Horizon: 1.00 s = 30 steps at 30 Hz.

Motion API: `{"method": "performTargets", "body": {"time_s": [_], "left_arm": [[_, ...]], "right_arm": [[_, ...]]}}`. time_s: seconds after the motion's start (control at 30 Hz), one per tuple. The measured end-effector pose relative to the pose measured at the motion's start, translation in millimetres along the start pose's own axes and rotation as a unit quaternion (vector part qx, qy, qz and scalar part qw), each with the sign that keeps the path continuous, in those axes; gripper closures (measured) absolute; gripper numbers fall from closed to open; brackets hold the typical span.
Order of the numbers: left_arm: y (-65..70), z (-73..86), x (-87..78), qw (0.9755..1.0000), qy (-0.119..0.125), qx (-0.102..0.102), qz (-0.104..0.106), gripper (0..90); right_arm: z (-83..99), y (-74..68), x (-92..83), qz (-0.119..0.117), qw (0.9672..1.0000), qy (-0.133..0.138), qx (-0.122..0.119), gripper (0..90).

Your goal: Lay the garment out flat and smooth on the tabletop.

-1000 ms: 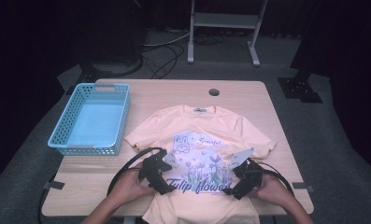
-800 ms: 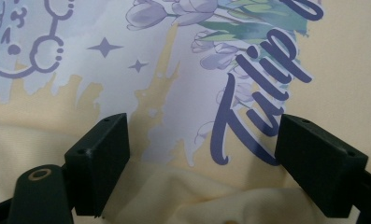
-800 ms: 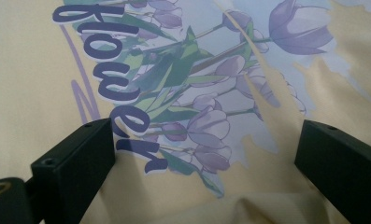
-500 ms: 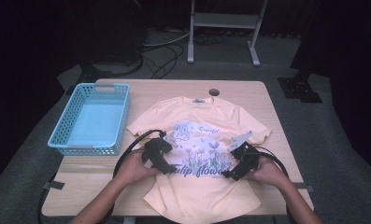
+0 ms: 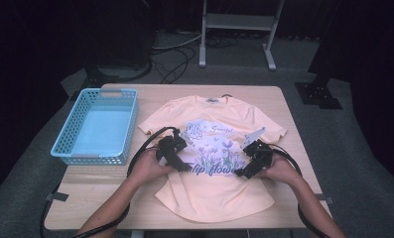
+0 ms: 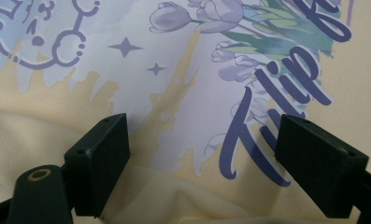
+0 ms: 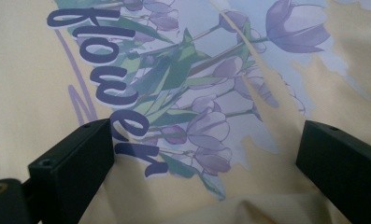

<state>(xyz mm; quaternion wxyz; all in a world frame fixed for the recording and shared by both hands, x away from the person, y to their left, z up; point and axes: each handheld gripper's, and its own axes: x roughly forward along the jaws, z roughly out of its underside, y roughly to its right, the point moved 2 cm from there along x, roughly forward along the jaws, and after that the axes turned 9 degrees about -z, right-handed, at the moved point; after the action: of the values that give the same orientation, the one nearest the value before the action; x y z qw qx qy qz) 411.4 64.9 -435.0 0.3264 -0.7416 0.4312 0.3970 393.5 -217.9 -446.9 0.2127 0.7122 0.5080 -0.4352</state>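
Blue basket (image 5: 96,126) left of tee (image 5: 214,163)

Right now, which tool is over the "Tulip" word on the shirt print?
The left tool: its jaws frame "Tulip" on the T-shirt. The right tool hangs over "flower" and the tulip stems instead.

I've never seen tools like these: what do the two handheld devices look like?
Each hand holds a chunky black gripper, the left gripper and the right gripper, with two blocky black jaws. A thick black cable loops from each. The right carries a grey three-cornered plate. Forearms are sleeveless.
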Motion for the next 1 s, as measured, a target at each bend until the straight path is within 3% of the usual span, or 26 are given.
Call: {"method": "performTargets", "body": {"time_s": [0.1,0.23,0.47,0.8,1.0], "left_arm": [[-1.6,-0.4,-1.1,0.9994,0.011,-0.03,0.012,17.1],[4.4,3.1,-5.8,0.9987,0.028,-0.04,0.016,15.0],[16.4,8.8,-16.4,0.9967,0.055,-0.055,0.024,11.7],[29.3,16.6,-30.9,0.9939,0.08,-0.069,0.032,10.6],[33.9,25.0,-40.2,0.9909,0.099,-0.086,0.032,10.6]], "right_arm": [[-2.5,0.7,-1.7,0.01,0.9998,0.007,0.013,6.5],[-2.8,-3.1,-2.8,0.026,0.9984,0.044,0.025,6.5],[0.1,-13.5,-2.8,0.03,0.9943,0.093,0.044,6.5],[11.2,-32.7,-9.5,0.029,0.9914,0.116,0.053,6.4],[24.8,-40.4,-16.3,0.035,0.9903,0.123,0.055,6.4]]}}
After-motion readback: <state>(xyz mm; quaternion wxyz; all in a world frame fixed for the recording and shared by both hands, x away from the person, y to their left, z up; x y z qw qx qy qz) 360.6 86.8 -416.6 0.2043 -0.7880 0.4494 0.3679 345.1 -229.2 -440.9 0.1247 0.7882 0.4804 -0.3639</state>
